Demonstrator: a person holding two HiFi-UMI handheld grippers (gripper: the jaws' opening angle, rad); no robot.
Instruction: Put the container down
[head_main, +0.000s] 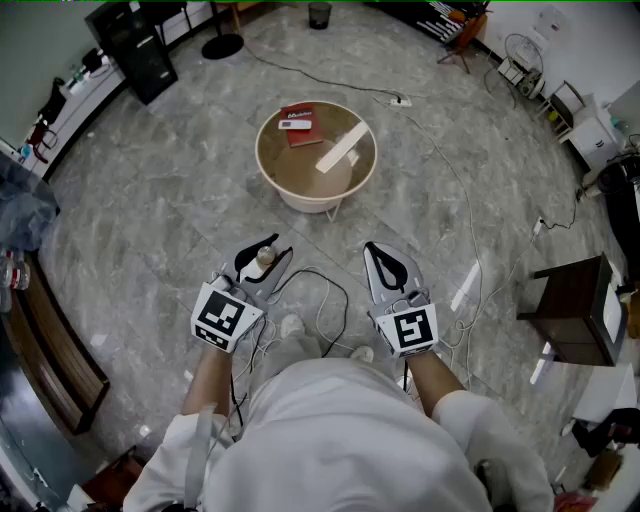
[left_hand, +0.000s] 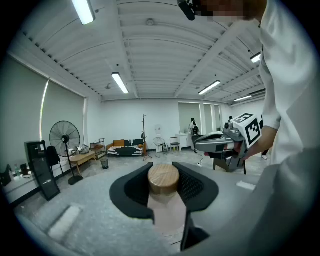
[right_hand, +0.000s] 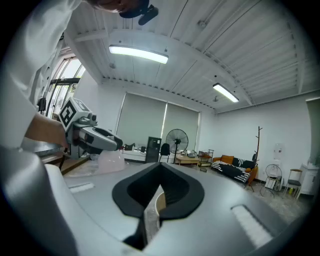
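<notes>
Grey marbled floor (head_main: 150, 220) in the head view, with a round beige table (head_main: 268, 165) ahead bearing a red book (head_main: 298, 125) and a white strip (head_main: 342, 148). Nearer, left gripper (head_main: 272, 248) clamped on a small clear container with a round wooden lid (head_main: 264, 258), up in the air, well short of the table. Right gripper (head_main: 385, 265) beside it, jaws together, empty.

Left gripper view: bright room, black standing fan (left_hand: 64, 137), striped sofa (left_hand: 125, 147); container (left_hand: 163, 178) pinched at its lid between the black pads.

Right gripper view: jaw tips meeting, nothing between; left gripper (right_hand: 117, 145) off to the side, with the container.
</notes>
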